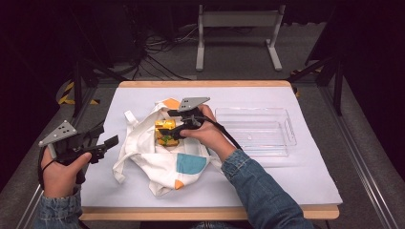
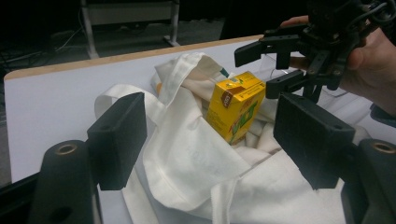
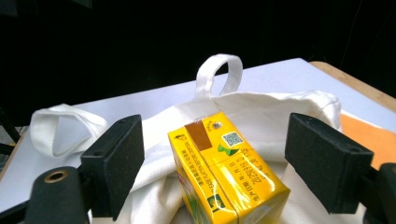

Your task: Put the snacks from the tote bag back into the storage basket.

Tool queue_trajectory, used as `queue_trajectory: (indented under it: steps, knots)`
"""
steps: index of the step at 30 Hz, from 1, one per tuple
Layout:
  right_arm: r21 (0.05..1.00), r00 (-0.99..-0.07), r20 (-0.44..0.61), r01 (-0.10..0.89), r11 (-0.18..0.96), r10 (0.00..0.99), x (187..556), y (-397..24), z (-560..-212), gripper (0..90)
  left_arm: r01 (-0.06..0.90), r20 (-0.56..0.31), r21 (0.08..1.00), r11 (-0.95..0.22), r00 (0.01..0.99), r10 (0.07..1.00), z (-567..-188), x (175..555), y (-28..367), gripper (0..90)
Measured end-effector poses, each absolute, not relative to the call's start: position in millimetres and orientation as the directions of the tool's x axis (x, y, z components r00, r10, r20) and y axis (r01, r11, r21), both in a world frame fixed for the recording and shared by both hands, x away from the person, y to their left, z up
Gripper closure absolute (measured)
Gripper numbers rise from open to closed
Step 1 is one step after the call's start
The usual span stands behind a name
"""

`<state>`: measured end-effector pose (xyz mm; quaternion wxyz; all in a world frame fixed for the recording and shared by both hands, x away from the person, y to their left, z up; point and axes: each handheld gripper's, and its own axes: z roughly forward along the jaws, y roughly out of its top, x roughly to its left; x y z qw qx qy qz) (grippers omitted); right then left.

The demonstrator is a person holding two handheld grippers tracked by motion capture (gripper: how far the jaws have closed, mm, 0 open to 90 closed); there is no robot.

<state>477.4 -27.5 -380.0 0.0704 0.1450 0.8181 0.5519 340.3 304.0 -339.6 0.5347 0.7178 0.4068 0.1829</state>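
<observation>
juice carton (image 3: pixel 224 170): a yellow shrink-wrapped twin pack, probably light but stiff-walled; the glossy film looks slippery, so it's best gripped across the two broad flat sides, not the top edge.
where it is: sat in the mouth of the white tote bag (image 1: pixel 160 157) on the counter (image 1: pixel 296 181), left of the clear tray (image 1: pixel 258 131).
right tool (image 1: pixel 173 125): jaws apart, either side of the carton, nothing pressed yet.
left tool (image 1: pixel 111 143): jaws apart, empty, held off left of the bag.
hard to tell: the carton's bottom is buried in soft cloth, and anything deeper in the bag is covered.
</observation>
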Motion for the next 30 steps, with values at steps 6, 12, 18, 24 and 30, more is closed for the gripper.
queue_trajectory:
  steps: [6, 12, 18, 24, 30]
  knots:
    - [0.914, -0.948, 0.042, 0.164, 0.37, 0.317, 480, -22, -391, 18.9, 0.388, -0.171, 0.917, -0.097, 0.601, 0.781, -340, 340, 304, 26.9]
    - [0.903, -0.945, 0.03, 0.164, 0.396, 0.325, 482, -17, -402, 18.7, 0.391, -0.175, 0.915, -0.096, 0.6, 0.781, -340, 340, 304, 26.8]
    - [0.901, -0.944, 0.036, 0.172, 0.397, 0.327, 484, -17, -407, 18.7, 0.39, -0.173, 0.916, -0.096, 0.6, 0.781, -340, 340, 304, 26.8]
    - [0.901, -0.95, 0.031, 0.161, 0.403, 0.311, 484, -14, -410, 20.1, 0.39, -0.173, 0.916, -0.097, 0.6, 0.781, -340, 340, 304, 26.8]
    - [0.899, -0.956, 0.004, 0.132, 0.419, 0.295, 485, -14, -412, 24.2, 0.392, -0.175, 0.915, -0.096, 0.599, 0.782, -340, 340, 304, 26.7]
